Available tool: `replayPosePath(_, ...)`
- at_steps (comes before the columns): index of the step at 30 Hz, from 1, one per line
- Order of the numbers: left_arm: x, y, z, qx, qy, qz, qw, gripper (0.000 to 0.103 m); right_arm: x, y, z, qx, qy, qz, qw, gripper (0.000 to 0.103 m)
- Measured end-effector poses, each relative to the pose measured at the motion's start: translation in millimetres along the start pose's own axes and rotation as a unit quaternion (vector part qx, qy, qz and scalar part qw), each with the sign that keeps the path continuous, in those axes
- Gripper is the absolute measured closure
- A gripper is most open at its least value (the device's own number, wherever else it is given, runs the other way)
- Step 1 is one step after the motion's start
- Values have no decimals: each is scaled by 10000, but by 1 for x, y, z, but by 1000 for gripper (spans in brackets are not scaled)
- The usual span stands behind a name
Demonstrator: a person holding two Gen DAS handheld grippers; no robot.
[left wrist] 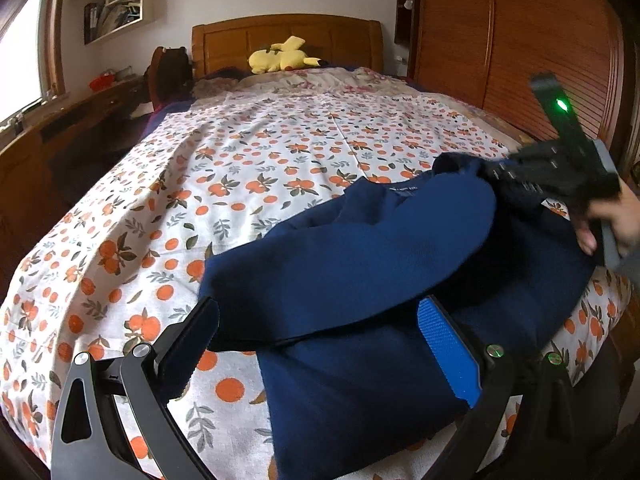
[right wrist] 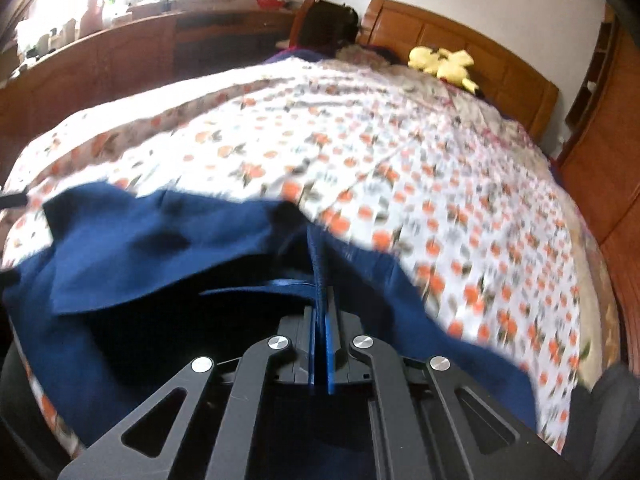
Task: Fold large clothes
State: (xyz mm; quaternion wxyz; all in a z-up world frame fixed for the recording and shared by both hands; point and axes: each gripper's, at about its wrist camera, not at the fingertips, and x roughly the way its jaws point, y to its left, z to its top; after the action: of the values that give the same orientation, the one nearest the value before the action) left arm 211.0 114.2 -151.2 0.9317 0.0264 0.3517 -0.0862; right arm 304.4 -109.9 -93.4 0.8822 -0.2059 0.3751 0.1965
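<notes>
A large navy garment (left wrist: 360,248) lies crumpled on the near right part of the bed, one flap folded over its middle. My left gripper (left wrist: 320,312) hovers just above the garment's near edge, open wide, with cloth below the fingers (left wrist: 448,352) but nothing pinched. My right gripper (left wrist: 532,176), held by a hand (left wrist: 616,220), is at the garment's far right corner and lifts cloth there. In the right wrist view the right gripper (right wrist: 320,264) has its blue pads pressed together on a fold of the navy garment (right wrist: 140,248); that view is blurred.
The bed sheet (left wrist: 240,168) is white with an orange fruit print. A yellow plush toy (left wrist: 280,58) rests by the wooden headboard (left wrist: 288,36). A wooden wardrobe (left wrist: 520,40) stands close on the right and a desk (left wrist: 60,128) with a chair on the left.
</notes>
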Motion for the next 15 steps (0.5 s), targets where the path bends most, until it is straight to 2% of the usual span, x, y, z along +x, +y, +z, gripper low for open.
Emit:
replayPosePath(5,1,6,4,-47,-18,49,10000,3,32,-17,36,-27,-42,-188,9998,101)
replayPosePath(12,4,18,5,-117,22,180,9998,3,81,-41,54,209,268,-197,9992,100)
replayPosePath(13,4,20,4,-138,32,204,9997,3,84,-41,54,205,298,-210,9991,98)
replayPosePath(15,5,24,4,-170,51,244,9995,3,90,-43,54,203,359,-291,9987,76)
